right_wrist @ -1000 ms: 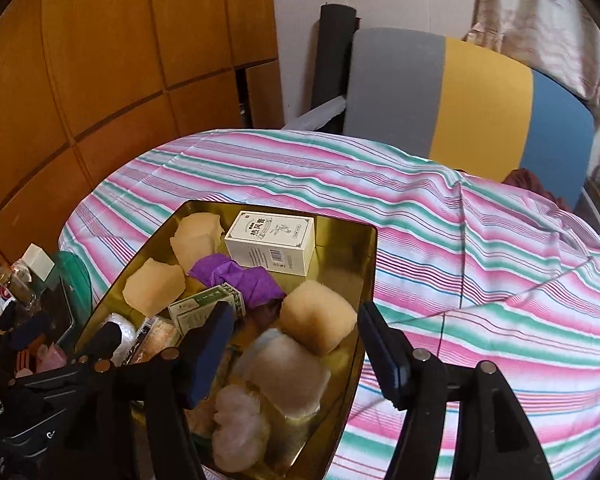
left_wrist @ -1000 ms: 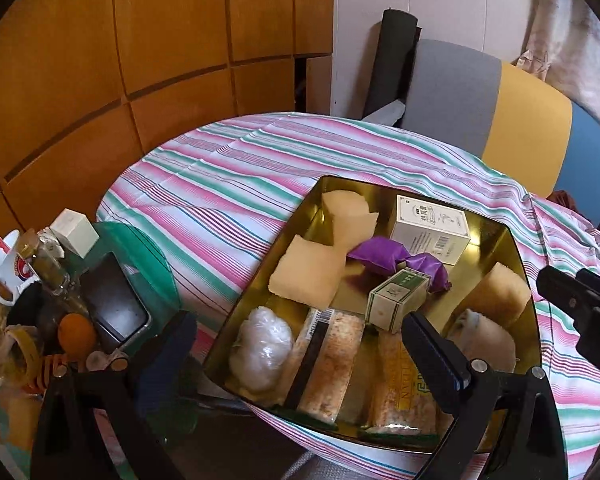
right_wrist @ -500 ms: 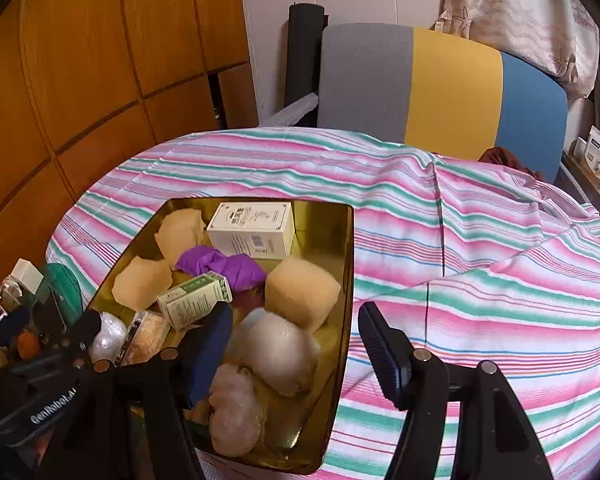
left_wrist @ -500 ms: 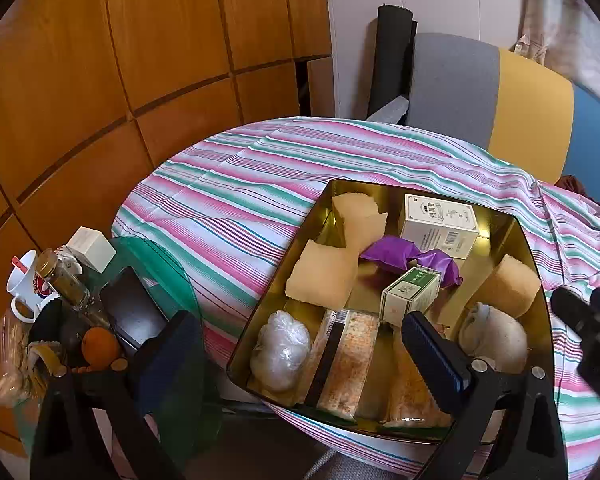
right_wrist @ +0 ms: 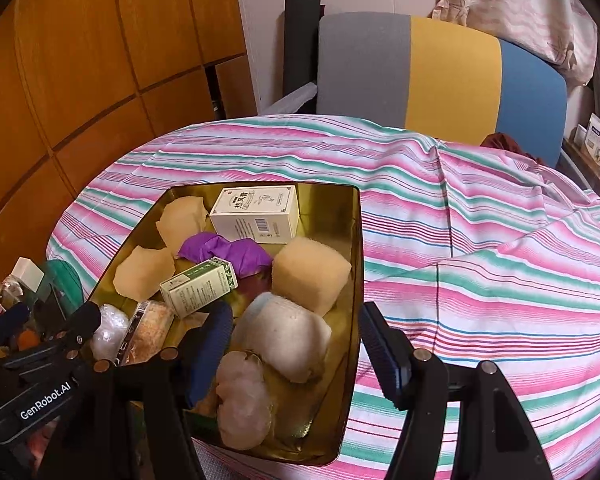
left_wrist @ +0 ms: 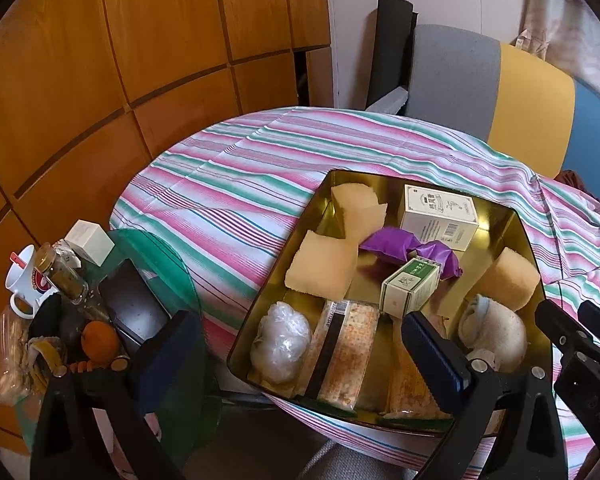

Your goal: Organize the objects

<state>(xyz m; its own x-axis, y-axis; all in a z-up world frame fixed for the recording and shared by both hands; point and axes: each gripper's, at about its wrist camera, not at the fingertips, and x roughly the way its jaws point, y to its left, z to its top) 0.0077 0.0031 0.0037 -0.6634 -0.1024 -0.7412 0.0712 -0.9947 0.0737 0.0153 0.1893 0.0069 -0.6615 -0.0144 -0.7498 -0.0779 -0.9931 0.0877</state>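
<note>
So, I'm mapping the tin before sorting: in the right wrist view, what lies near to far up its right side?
Pinkish white bundle → white cloth roll → tan sponge block → large white box.

Both tongs — left [left_wrist: 300,354] and right [right_wrist: 296,346] — angle downward, jaws apart, empty.

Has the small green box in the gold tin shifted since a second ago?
No. The small green box lies tilted against the purple wrapper, just below the white carton in the gold tin, as before. Only the camera views changed.
</note>
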